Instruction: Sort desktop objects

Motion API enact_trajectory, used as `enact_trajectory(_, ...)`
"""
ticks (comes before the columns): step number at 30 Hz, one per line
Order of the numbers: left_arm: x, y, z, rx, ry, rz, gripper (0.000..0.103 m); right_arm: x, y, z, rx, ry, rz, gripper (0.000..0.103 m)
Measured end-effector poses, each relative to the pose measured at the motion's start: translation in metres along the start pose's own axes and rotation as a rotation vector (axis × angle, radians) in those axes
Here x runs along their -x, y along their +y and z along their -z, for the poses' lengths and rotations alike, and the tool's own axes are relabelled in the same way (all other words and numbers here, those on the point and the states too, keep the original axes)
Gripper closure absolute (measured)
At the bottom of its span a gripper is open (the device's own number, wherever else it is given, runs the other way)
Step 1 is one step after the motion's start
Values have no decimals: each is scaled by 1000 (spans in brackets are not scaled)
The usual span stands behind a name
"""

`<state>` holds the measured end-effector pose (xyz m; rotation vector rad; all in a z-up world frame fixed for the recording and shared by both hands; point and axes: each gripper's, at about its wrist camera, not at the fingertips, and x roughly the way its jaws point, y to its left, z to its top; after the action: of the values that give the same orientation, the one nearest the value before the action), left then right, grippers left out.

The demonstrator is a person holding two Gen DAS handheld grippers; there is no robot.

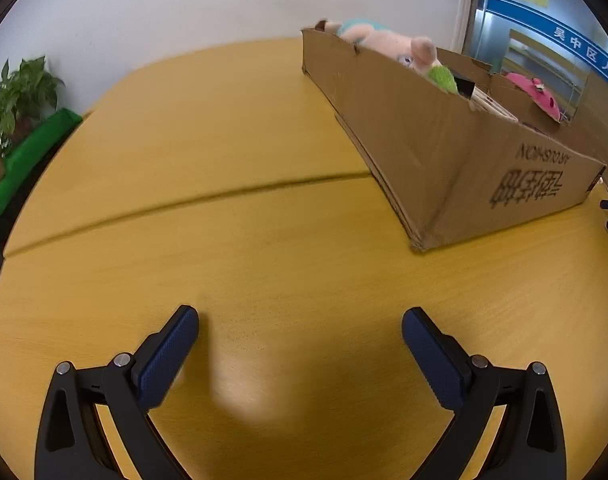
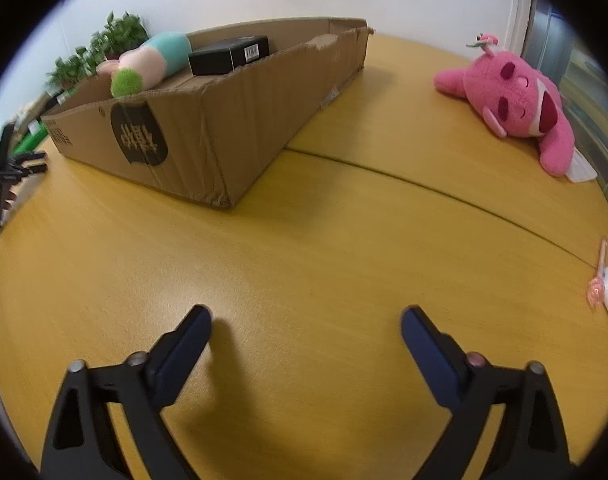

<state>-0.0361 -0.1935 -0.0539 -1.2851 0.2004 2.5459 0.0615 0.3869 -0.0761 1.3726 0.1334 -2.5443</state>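
We hold both tongs spread wide above the yellow table, tilted down toward it, and neither one grasps anything. Between the blue pads of our left tongs there is only bare tabletop, and the same is true of our right tongs.

The cardboard box sits on the table ahead of our left tongs and off to their right, well apart from the pads. Seen from our right tongs, the same box lies ahead and to their left, one corner turned toward us. Inside it rests a long soft toy in pale pink and teal with a green tuft at the end nearest us, and beside that toy, further to the right in the box, lies a black carton. From the left view the soft toy peeks over the box rim.

The pink plush lies on its side on the table, far ahead of our right tongs and to their right, outside the box and well apart from it. From our left tongs, only a bit of that plush shows beyond the far box wall.

A small white and pink thing lies on the table to the right of our right tongs, near the edge of view; we cannot tell what it is.

A seam in the tabletop runs across between both tongs and the box. Leafy plants stand beyond the table, far to the left of our left tongs.
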Motion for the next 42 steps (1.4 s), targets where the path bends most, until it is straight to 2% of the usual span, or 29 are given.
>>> enact_trajectory(4,-5,10,-10,-69,9,54,0,-12,-6,3,100,-41,-19,0)
enact_trajectory(10,-12,20,-25,-187,15,148,0,-24,-36,-10,101,-34,-25,0)
enact_trajectory(13,-16,23,-31,-191,19,149,0,-20,-53,-14,107,-30,-37,0)
enact_trajectory(42,-23,26,-29,-191,9,149,0,-11,-52,-18,105,-28,-26,0)
